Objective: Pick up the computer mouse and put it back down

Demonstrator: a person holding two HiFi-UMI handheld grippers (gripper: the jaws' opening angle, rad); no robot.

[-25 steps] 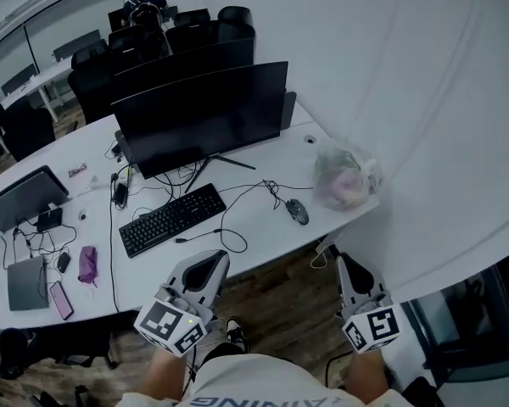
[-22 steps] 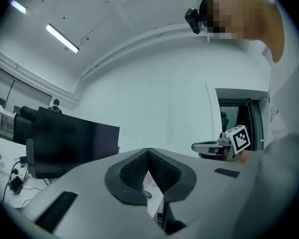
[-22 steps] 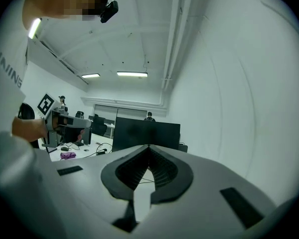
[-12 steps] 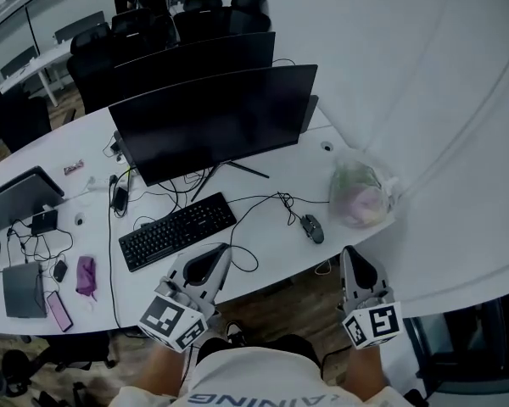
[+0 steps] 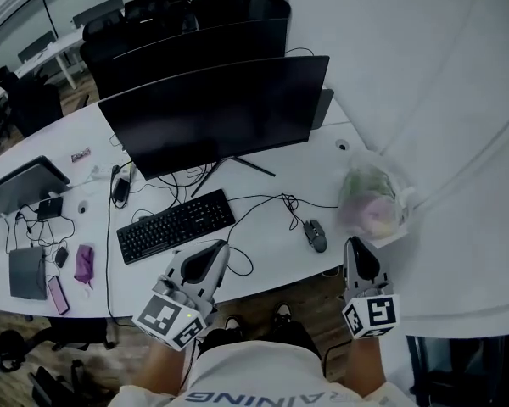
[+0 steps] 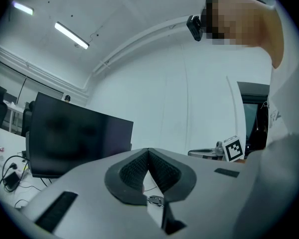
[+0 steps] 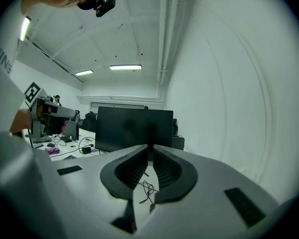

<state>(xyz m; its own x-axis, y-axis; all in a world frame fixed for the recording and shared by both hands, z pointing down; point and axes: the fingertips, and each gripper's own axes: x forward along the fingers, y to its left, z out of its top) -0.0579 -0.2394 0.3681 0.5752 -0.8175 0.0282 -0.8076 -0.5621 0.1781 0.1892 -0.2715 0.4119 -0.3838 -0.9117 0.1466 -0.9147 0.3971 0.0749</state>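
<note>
Progress: nothing done yet. I haven't touched the computer mouse [image 5: 316, 235]; pick-up and put-down both remain.
Mouse place: on the table [image 5: 276, 246], near my right claw [image 5: 356, 248], ahead and to its left, not touching.
Right claw: pressed together, empty.
Left claw [image 5: 210, 257]: pressed together, empty; mouse well off to its right.
Change: both claws are nearer the table edge than a second ago, and the gap between right claw and mouse is smaller.
</note>
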